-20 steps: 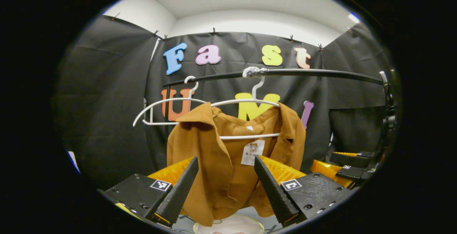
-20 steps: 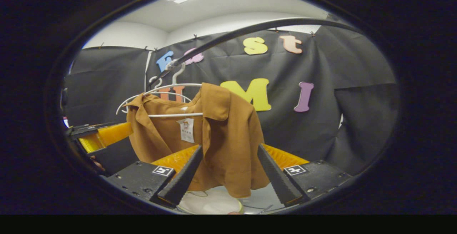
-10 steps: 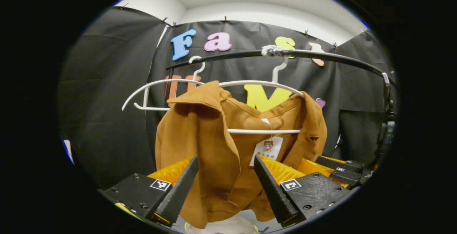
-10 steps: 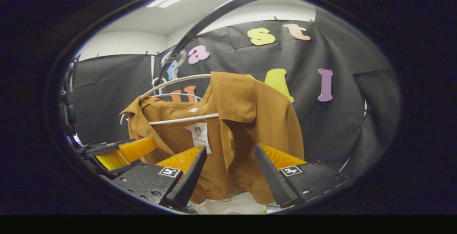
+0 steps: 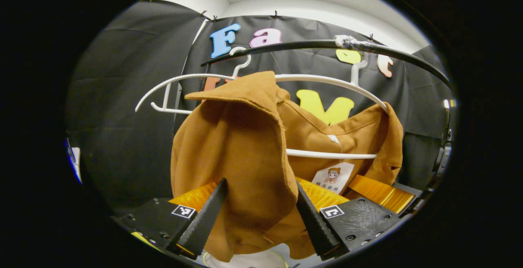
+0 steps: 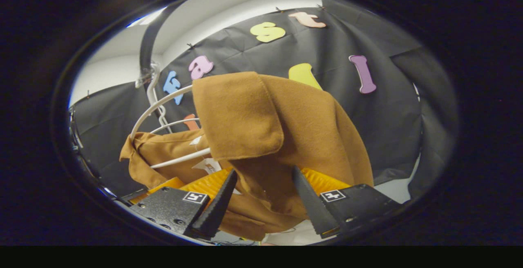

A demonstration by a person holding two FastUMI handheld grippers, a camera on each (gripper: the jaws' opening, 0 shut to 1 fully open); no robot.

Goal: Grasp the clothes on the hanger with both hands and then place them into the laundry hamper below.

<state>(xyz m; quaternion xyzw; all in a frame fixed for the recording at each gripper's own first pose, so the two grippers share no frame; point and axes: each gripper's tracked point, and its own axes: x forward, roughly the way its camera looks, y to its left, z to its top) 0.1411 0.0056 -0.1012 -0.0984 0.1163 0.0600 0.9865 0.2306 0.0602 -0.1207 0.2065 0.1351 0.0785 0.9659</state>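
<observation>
- The brown shirt [image 5: 245, 149] hangs on a white hanger [image 5: 327, 82] from the black rail [image 5: 294, 45].
- The left gripper [image 5: 261, 215] has its fingers wide apart, with shirt cloth hanging between them (I cannot tell if they touch it).
- The right gripper [image 6: 261, 202] is spread wide too, around the shirt's other shoulder [image 6: 278, 137].
- The shirt hides most of the white hamper [image 5: 245, 260] below.

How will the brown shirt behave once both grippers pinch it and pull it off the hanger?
The brown shirt drapes in soft folds, so it will likely sag. The white hanger looks thin; it may swing or lift.
</observation>
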